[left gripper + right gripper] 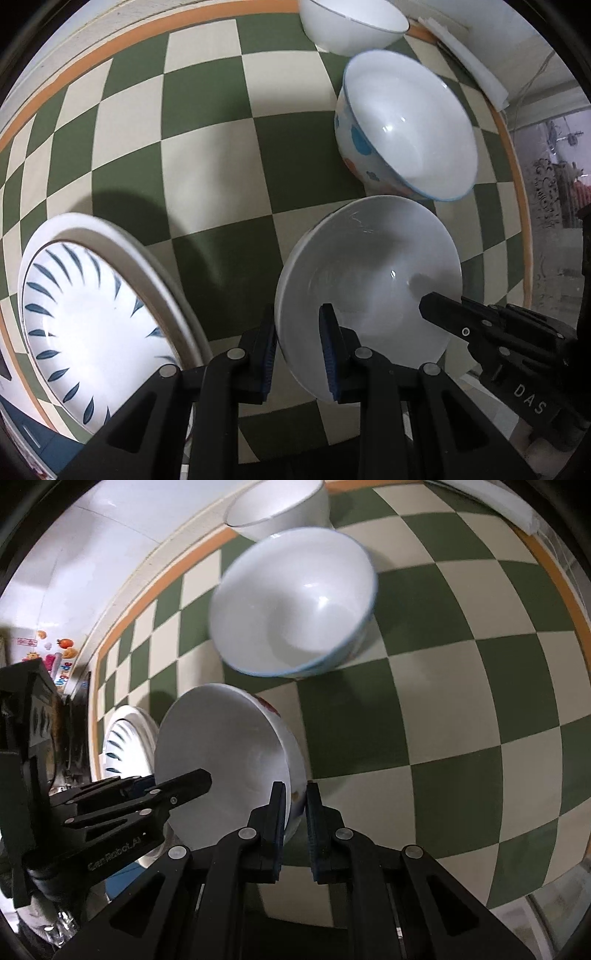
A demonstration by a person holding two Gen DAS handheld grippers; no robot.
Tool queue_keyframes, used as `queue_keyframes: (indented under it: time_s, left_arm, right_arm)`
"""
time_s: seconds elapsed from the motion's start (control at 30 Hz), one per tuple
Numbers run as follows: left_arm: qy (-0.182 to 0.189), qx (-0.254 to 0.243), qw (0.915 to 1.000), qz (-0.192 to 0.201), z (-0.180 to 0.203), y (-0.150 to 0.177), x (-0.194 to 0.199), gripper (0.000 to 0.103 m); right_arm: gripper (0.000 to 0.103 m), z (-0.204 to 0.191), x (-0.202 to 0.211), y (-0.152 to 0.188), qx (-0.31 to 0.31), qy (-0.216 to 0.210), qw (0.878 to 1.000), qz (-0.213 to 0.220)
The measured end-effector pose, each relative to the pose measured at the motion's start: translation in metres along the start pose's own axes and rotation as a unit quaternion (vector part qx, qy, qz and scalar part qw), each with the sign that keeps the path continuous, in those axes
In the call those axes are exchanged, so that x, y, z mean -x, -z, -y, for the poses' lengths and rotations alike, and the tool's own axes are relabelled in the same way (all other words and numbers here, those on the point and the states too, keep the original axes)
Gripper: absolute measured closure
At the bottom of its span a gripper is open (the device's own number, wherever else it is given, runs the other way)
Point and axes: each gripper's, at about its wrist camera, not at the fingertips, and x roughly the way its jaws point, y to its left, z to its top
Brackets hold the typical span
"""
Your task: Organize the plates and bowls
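Note:
Both grippers hold one white bowl (369,280) above the checked table. My left gripper (299,350) is shut on its left rim. My right gripper (295,819) is shut on its right rim; the same bowl (221,760) shows red marks outside. Each gripper shows in the other's view: right (491,332), left (147,797). A bowl with blue and orange dots (406,129) stands behind it, also in the right wrist view (295,605). A plain white bowl (351,26) stands at the far edge. A plate with blue leaf strokes (96,317) lies on a larger plate at left.
The green and cream checked cloth (207,155) with an orange border covers the table. Folded white paper (469,55) lies at the far right edge. A white wall with stickers (59,653) is at the left of the right wrist view.

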Motion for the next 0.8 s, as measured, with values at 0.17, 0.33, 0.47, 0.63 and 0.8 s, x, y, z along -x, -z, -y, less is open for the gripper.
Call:
queue_keyframes:
  time_s: [0.17, 0.33, 0.47, 0.63, 0.8]
  left_arm:
    - [-0.008, -0.005, 0.9999, -0.007, 0.005, -0.005, -0.011, 0.083]
    - [-0.014, -0.008, 0.9999, -0.004, 0.009, -0.008, -0.012, 0.083]
    - [-0.015, -0.009, 0.9998, -0.004, 0.007, -0.007, -0.01, 0.083]
    - [-0.016, -0.009, 0.9998, -0.007, 0.008, -0.009, -0.011, 0.083]
    - [-0.012, -0.006, 0.9999, 0.006, 0.004, 0.001, 0.013, 0.083]
  right_arm:
    - [0.091, 0.011, -0.005, -0.004, -0.007, 0.001, 1.0, -0.004]
    - [0.091, 0.012, -0.004, -0.007, -0.004, 0.008, 1.0, -0.006]
    - [0.091, 0.008, -0.008, -0.007, -0.003, 0.011, 1.0, -0.008]
    - [0.088, 0.003, -0.01, -0.007, 0.0, 0.011, 1.0, -0.012]
    - [0.088, 0.002, -0.006, -0.006, -0.001, 0.006, 1.0, -0.018]
